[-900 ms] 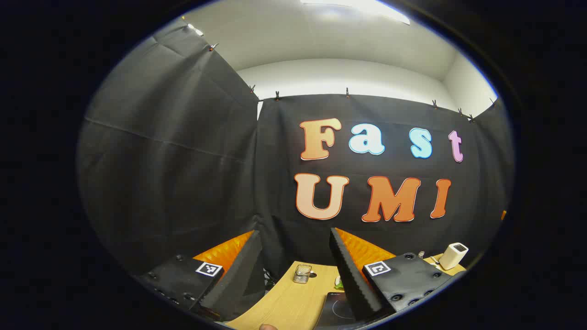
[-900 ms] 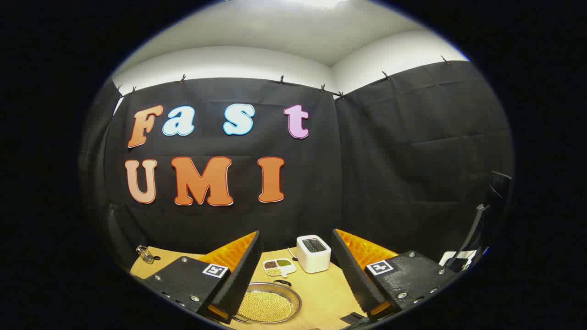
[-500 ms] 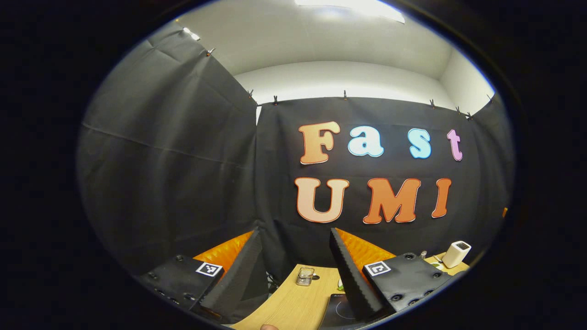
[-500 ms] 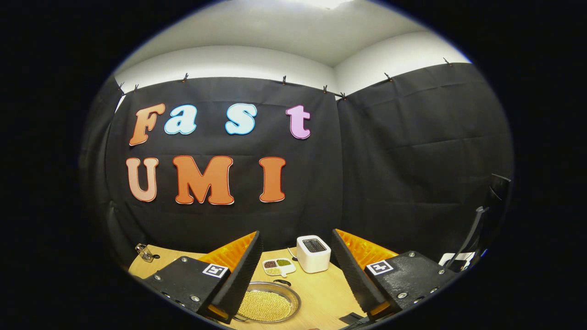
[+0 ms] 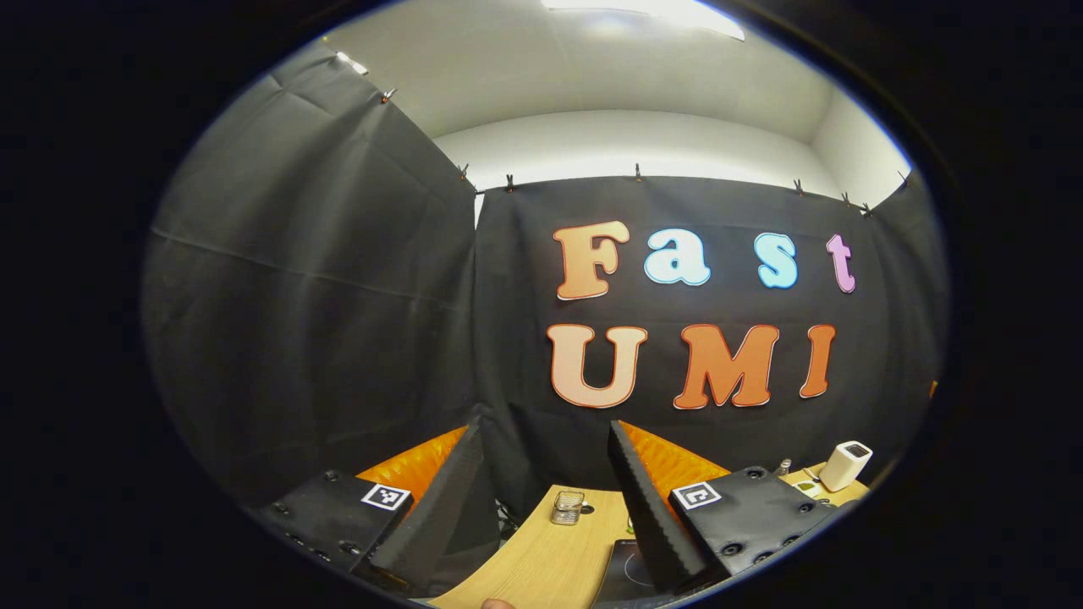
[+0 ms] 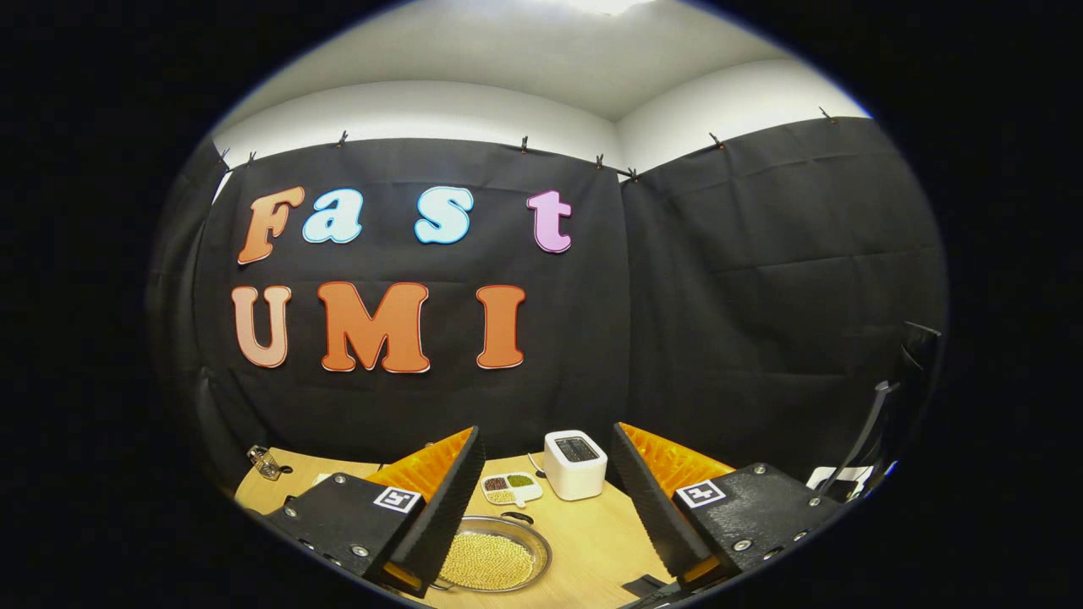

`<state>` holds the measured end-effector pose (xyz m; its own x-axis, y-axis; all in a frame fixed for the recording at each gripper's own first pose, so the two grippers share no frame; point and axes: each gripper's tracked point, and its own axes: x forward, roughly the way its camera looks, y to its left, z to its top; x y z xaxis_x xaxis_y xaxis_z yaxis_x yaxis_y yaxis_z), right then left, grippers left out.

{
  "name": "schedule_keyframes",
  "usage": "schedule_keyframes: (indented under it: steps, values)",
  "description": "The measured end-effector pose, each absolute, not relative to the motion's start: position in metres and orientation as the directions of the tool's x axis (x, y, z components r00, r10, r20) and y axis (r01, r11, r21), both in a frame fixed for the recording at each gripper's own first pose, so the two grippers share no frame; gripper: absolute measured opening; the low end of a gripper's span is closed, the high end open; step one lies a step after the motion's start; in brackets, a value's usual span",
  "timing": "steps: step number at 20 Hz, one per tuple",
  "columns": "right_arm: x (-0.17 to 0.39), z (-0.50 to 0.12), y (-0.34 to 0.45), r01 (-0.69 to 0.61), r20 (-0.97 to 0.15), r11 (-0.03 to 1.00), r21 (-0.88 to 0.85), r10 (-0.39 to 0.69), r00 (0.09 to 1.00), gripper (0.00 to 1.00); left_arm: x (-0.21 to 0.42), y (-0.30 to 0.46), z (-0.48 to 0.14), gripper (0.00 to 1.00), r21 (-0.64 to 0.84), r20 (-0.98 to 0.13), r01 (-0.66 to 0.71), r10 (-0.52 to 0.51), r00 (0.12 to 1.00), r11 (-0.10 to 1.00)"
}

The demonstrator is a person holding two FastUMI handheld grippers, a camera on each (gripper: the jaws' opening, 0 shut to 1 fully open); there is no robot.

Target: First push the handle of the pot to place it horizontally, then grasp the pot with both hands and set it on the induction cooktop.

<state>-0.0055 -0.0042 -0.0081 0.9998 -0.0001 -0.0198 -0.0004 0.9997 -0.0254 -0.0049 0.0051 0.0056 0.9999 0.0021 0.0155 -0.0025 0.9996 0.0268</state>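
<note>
Both cams drifted only slightly vs earlier frames; no real advance. Left gripper [image 5: 546,448] fingers spread, holding nothing, aimed high at booth wall, w/ induction cooktop [image 5: 624,568] low betw. its fingers on wooden table [image 5: 541,562]. Right gripper [image 6: 546,448] also spread, empty, above table; pot [image 6: 491,560] w/ yellow grains sits near its left finger, short dark handle [image 6: 516,518] at far rim. Step 1 (push handle) looks not yet begun. Next: lower right gripper to handle, nudge sideways.
</note>
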Motion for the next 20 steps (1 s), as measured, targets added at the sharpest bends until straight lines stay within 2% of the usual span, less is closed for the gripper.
schedule_keyframes:
  steps: [3,4,5,6,7,8,9,10,11,18,20]
  values:
    - [-0.005,-0.016,-0.002,-0.005,-0.036,1.000,-0.031,0.004,0.999,0.92,-0.005,0.005,0.006,0.97,0.028,0.018,-0.003,0.003,1.000,1.000]
    - [-0.005,-0.019,-0.003,-0.005,-0.045,0.999,-0.033,0.004,0.999,0.81,-0.004,0.006,0.005,0.97,0.026,0.015,-0.002,0.002,1.000,1.000]
    - [-0.005,-0.022,-0.002,-0.007,-0.053,0.999,-0.034,0.005,0.999,0.86,-0.003,0.005,0.003,0.97,0.025,0.013,-0.001,0.000,1.000,1.000]
    - [-0.005,-0.025,0.001,-0.015,-0.058,0.999,-0.036,0.013,0.998,0.71,-0.003,0.004,0.002,0.97,0.025,0.010,0.000,0.000,1.000,1.000]
    - [-0.005,-0.028,0.004,-0.026,-0.065,0.999,-0.038,0.024,0.998,0.66,-0.002,0.005,0.002,0.97,0.027,0.008,0.000,0.000,1.000,1.000]
    - [-0.005,-0.031,0.007,-0.035,-0.073,0.999,-0.041,0.032,0.997,0.52,-0.002,0.005,0.001,0.97,0.029,0.006,0.000,0.000,1.000,1.000]
    - [-0.005,-0.035,0.008,-0.044,-0.084,0.998,-0.044,0.040,0.996,0.51,-0.001,0.004,0.000,0.97,0.031,0.004,0.000,0.000,1.000,1.000]
    - [-0.004,-0.038,0.012,-0.056,-0.093,0.997,-0.047,0.052,0.994,0.37,0.000,0.005,-0.001,0.97,0.032,0.004,0.000,0.000,1.000,0.999]
    - [-0.003,-0.042,0.017,-0.071,-0.102,0.996,-0.051,0.066,0.993,0.36,0.001,0.005,-0.001,0.97,0.033,0.002,0.001,-0.001,1.000,0.999]
    - [0.001,-0.092,0.045,-0.170,-0.219,0.978,-0.117,0.141,0.965,0.02,0.004,0.007,-0.006,0.97,0.035,-0.008,-0.004,0.004,1.000,0.999]
    - [0.001,-0.116,0.055,-0.214,-0.281,0.969,-0.126,0.172,0.944,0.00,0.004,0.008,-0.008,0.97,0.037,-0.011,-0.007,0.007,1.000,0.999]
